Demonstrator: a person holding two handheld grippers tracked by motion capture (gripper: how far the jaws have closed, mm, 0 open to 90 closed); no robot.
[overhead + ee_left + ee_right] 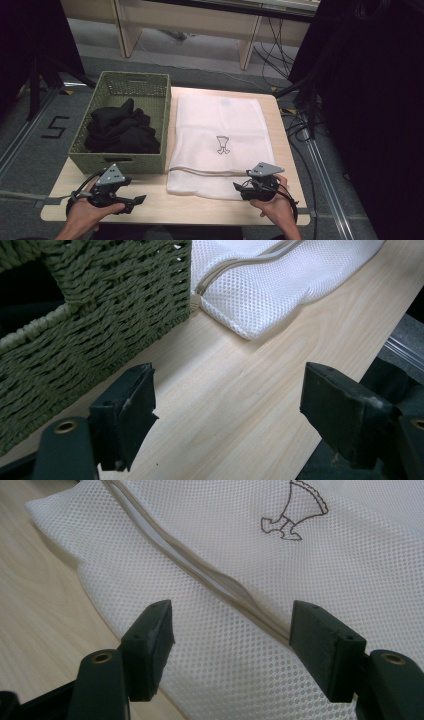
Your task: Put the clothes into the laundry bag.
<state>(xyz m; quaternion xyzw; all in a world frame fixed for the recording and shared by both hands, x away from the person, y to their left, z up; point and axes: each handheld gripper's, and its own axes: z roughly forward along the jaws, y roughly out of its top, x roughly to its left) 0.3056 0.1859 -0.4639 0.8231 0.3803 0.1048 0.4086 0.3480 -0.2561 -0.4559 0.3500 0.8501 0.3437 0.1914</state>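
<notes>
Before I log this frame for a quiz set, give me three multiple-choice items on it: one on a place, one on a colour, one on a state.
1. Where does the white mesh bag lie?
A. inside the basket
B. on the table, to the right of the basket
C. on the floor

2. What colour are the clothes in the woven basket?
A. black
B. red
C. yellow

3. How do the jaws of the right gripper stand?
A. shut on the bag's zipper
B. shut on nothing
C. open over the bag

Answers:
1 B: the high view shows the bag flat on the table beside the basket.
2 A: a dark black heap fills the green basket.
3 C: the right gripper view shows the two jaws wide apart with mesh between, not pinched.
</notes>
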